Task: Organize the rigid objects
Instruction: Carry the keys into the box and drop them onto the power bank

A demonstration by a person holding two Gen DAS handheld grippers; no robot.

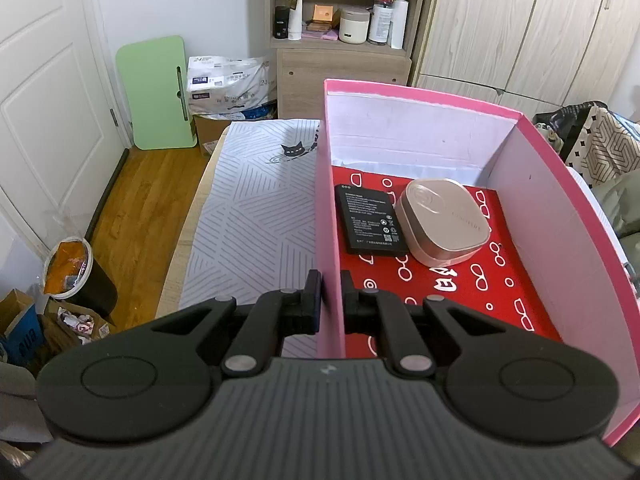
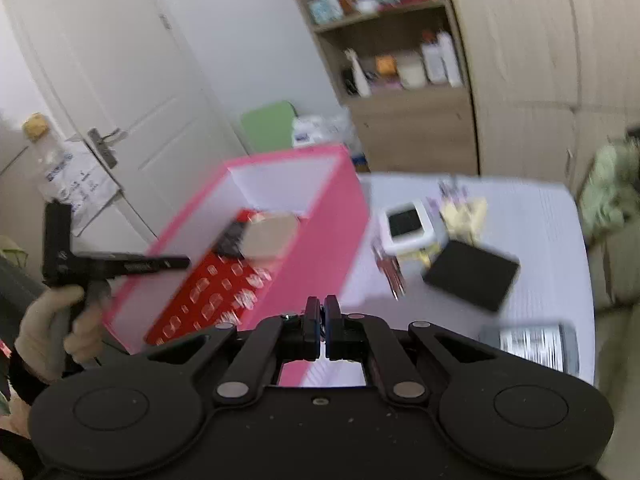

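A pink box [image 1: 560, 208] with a red patterned floor stands on the striped table. Inside lie a flat black battery [image 1: 370, 220] and a rose-gold rounded case [image 1: 442, 220]. My left gripper [image 1: 331, 296] is shut on the box's left wall, one finger either side. In the blurred right wrist view my right gripper [image 2: 322, 320] is shut with nothing between its pads, above the pink box's [image 2: 320, 216] near right wall. To its right on the table lie a white square device [image 2: 408, 226], a black square block [image 2: 472, 274] and a silver labelled slab [image 2: 532, 346].
A gloved hand [image 2: 44, 332] holds the left gripper's handle at the left of the right wrist view. Small keys and trinkets [image 2: 460, 210] lie by the white device. A shelf unit [image 1: 344, 20], wardrobe, door, green board [image 1: 154, 92] and bin [image 1: 72, 272] surround the table.
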